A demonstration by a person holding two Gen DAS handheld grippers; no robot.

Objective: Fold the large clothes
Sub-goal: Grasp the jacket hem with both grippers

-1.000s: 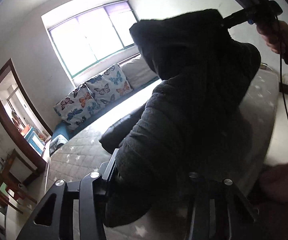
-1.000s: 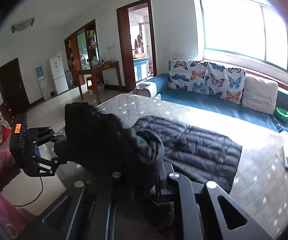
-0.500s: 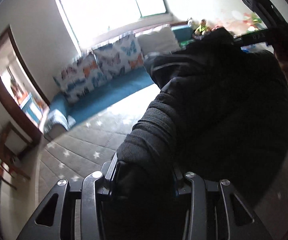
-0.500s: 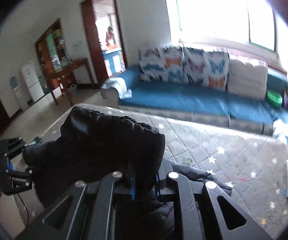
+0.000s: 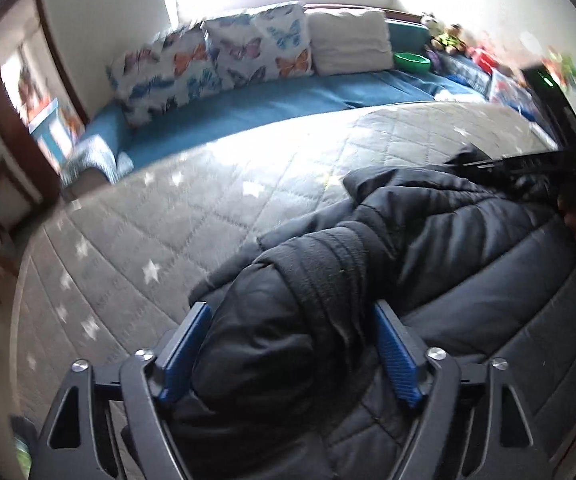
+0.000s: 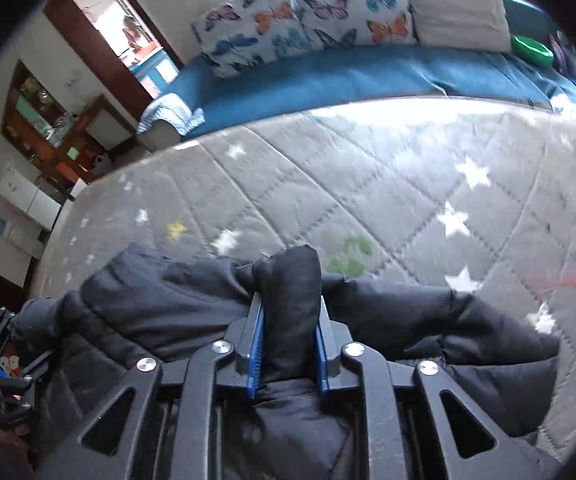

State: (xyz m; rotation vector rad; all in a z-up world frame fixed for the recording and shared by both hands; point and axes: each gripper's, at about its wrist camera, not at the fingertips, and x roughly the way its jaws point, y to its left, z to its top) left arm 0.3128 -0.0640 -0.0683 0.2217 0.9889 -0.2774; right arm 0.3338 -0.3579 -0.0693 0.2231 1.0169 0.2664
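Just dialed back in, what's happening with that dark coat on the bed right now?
A person with a hand-held gripper in each hand is folding a black puffer jacket on the grey star-print mattress. The left hand-held gripper is opening, its blue pads clear of the bunched fabric between them. The right hand-held gripper is opening too, its pads against a fold. The jacket lies on the mattress.

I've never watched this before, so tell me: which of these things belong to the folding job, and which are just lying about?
Part of the job:
- black padded jacket
- left gripper, jaws opening around a bunched part of it
- right gripper, pads against a fold, opening
- grey star-patterned mattress it lies on

Just lying about:
- butterfly cushions
- green bowl
- blue sofa
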